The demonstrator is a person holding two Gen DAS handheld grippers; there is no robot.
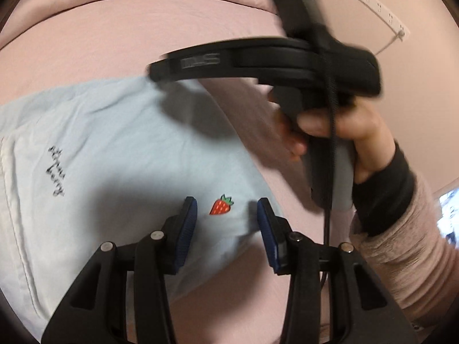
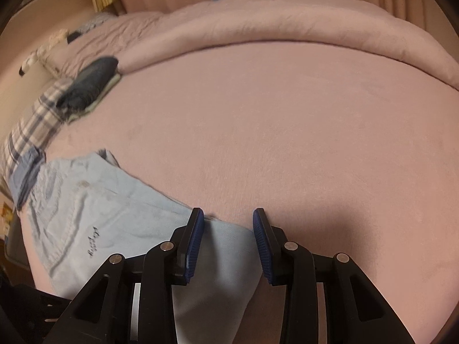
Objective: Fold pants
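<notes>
Left hand-held gripper (image 1: 226, 210) part-open astride pale blue pants (image 1: 114, 149), strawberry patch (image 1: 221, 205), script unreadable

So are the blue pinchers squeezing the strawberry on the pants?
Apart. The left wrist view shows the strawberry on the pants with cloth showing on both sides inside the left gripper.

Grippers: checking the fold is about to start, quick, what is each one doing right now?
Left gripper: open, jaws straddling the light blue pants, not pinching.
Right gripper: open over the pants' edge, nothing gripped.
</notes>
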